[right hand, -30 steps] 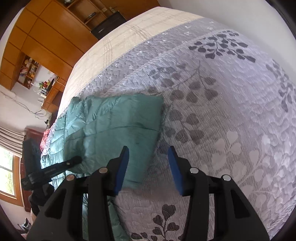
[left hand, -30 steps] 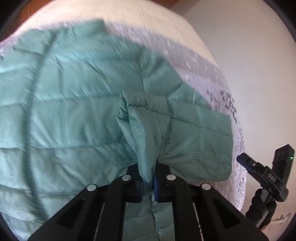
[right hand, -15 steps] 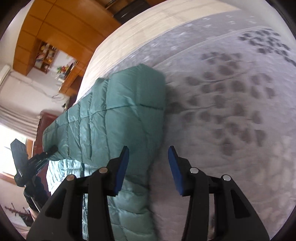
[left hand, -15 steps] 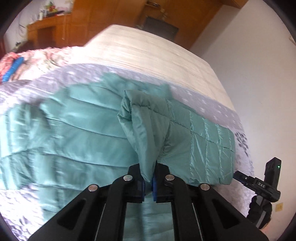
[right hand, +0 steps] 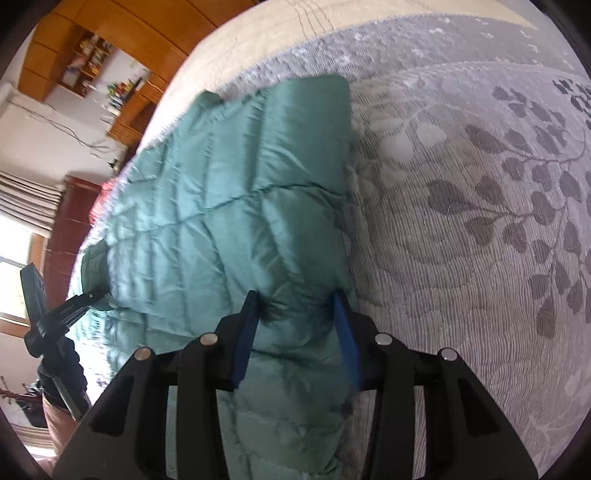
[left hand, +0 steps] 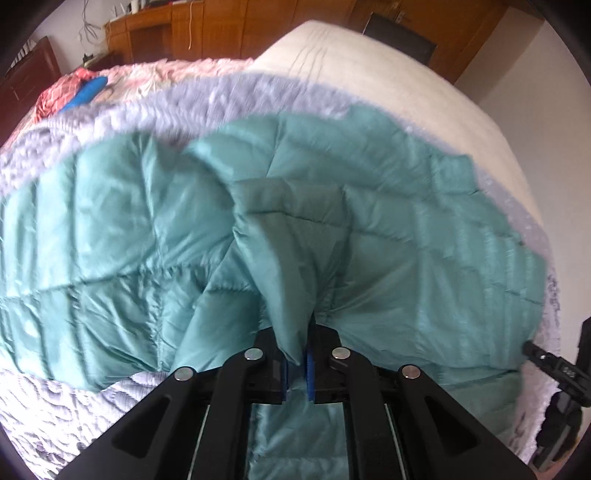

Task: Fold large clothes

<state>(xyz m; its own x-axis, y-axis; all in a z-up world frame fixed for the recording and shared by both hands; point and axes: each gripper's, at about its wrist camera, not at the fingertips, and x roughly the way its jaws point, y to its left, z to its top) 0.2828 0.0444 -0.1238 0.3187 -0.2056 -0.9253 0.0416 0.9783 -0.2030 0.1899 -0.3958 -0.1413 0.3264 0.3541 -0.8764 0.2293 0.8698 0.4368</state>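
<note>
Jacket (left hand: pixel 388 258), teal, quilted and glossy, lies spread on the bed's grey leaf-patterned quilt (right hand: pixel 480 229). Left gripper (left hand: pixel 296 363), angled steeply down, pinches a puffy fold of it, jaws easing apart. Right gripper (right hand: pixel 295 325), also tilted down, straddles the jacket's folded edge with its blue pads (right hand: pixel 345 332) apart, closing.

Setting: home bedroom. Large bed (right hand: pixel 461 240) under a grey quilted leaf-print coverlet (right hand: pixel 498 184), cream bedspread (left hand: pixel 388 74) toward 12 o'clock. Wooden cabinets (left hand: pixel 229 26) line the far wall; open shelves (right hand: pixel 86 55) crowded with small household items at 10 o'clock. Curtained window (right hand: pixel 14 236) at 9 o'clock. Pink bedding (left hand: pixel 122 81) heaped at 11 o'clock.
</note>
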